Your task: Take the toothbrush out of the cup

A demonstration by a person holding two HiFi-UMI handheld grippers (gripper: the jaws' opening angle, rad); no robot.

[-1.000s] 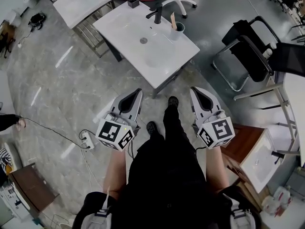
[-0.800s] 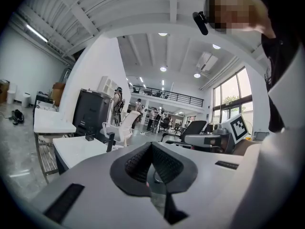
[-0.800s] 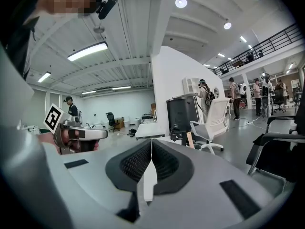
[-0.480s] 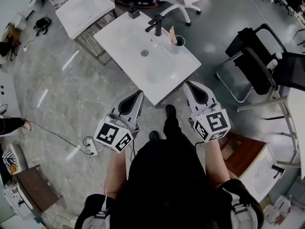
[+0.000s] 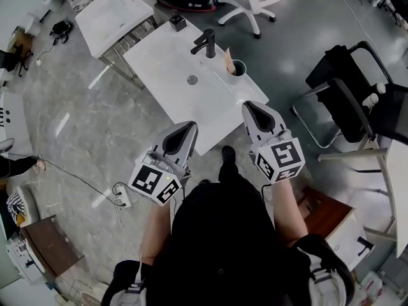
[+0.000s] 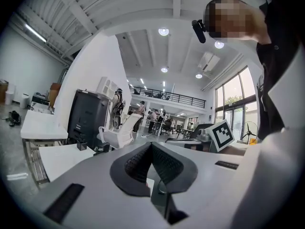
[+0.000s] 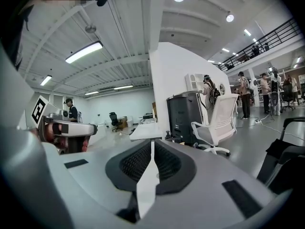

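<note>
Head view: cup (image 5: 238,68) with toothbrush (image 5: 227,60) inside, ahead of right gripper (image 5: 251,109), well apart. Right gripper and left gripper (image 5: 190,127) both pressed together, empty.

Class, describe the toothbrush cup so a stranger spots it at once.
Find the white washbasin top in the head view. Right of its black tap stands a small pale round cup. It alone holds a tan toothbrush sticking up.

L gripper (image 5: 189,126): held out fwd, near level, jaws together, nothing betw. them, marker cube at the body end. R gripper (image 5: 248,106): same pose, tips a bit further fwd than L, jaws together, empty. L forearm (image 5: 155,225) & R forearm (image 5: 287,212): bare, extended fwd either side of torso.
</note>
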